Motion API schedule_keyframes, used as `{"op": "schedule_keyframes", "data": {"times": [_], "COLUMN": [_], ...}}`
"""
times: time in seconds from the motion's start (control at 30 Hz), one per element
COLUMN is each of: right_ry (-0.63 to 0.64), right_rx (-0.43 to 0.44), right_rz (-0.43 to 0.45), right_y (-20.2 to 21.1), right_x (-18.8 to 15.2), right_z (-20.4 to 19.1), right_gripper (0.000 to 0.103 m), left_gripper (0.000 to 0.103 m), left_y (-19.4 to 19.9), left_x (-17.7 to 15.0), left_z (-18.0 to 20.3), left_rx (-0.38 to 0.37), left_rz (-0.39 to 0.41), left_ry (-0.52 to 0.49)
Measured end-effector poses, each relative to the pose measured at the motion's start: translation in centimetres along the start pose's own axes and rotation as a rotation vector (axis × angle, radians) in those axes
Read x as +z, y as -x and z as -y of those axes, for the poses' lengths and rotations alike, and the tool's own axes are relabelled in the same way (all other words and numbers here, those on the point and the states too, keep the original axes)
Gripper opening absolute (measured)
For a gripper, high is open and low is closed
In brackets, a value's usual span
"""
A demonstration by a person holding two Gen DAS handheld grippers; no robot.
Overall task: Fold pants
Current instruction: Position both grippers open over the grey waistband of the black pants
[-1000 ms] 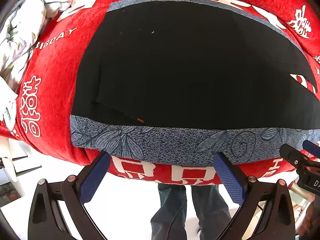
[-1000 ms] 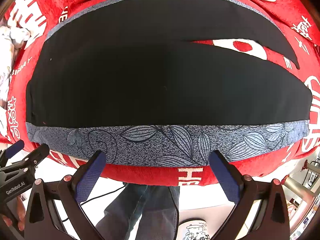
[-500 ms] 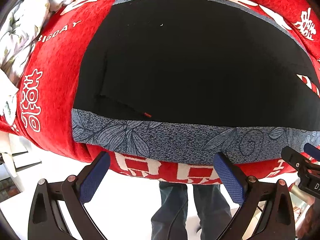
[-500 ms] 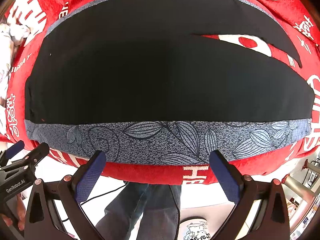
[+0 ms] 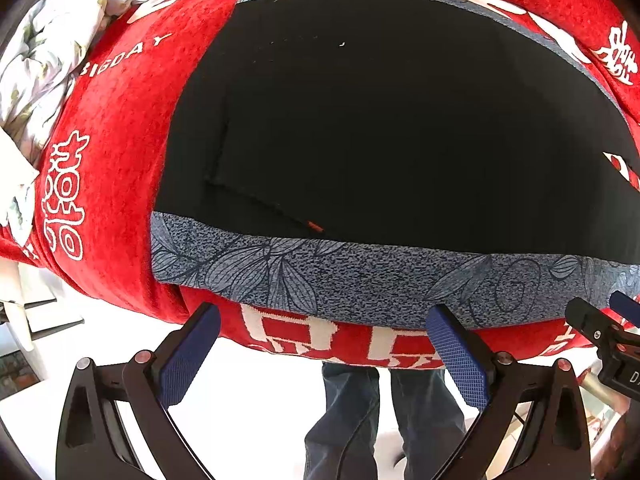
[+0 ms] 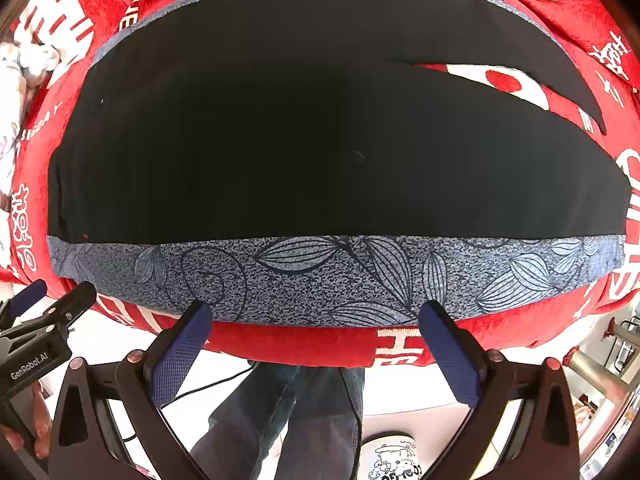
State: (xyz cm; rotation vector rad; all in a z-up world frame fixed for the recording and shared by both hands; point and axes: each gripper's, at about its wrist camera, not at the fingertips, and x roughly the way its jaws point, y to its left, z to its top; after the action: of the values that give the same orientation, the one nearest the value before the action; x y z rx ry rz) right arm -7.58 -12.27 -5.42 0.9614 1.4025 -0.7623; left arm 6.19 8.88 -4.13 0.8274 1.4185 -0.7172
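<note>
Left wrist view: black pants (image 5: 392,128) are seen laid flat on a red blanket (image 5: 116,152) with white lettering. A blue-grey leaf-print band (image 5: 360,280) runs along the pants' near edge, just above the blanket's front edge; a second such band is seen at the far edge. A small orange tag (image 5: 314,227) sits at a pocket seam near the band. Crumpled floral fabric (image 5: 44,60) lies at far left. The left gripper (image 5: 320,344) is held low in front of the band, jaws spread wide, nothing gripped, pads (image 5: 188,356) off the cloth. The right gripper's tip (image 5: 596,328) shows at the right edge.

Right wrist view: the pants (image 6: 320,132) fill the frame, legs split toward upper right with blanket (image 6: 508,80) showing between. The band (image 6: 340,276) spans the near edge. The right gripper (image 6: 316,340) is held just short of the band, fully spread, empty. The left gripper (image 6: 48,312) is seen at lower left.
</note>
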Motion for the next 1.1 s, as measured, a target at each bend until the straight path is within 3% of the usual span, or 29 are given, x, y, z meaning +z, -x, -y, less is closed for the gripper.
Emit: {"op": "schedule_keyframes", "data": {"times": [1.1], "right_ry": [0.008], "right_rx": [-0.004], "right_rz": [0.004], "right_y": [-1.4], "right_x": [-1.9], "right_z": [-1.7], "right_gripper": [0.103], "left_gripper": [0.103], "left_y": [-0.6], "left_x": [-1.5], "left_z": [-2.8], "left_rx": [-0.006], "left_rz": [0.013], "left_ry": [0.014]}}
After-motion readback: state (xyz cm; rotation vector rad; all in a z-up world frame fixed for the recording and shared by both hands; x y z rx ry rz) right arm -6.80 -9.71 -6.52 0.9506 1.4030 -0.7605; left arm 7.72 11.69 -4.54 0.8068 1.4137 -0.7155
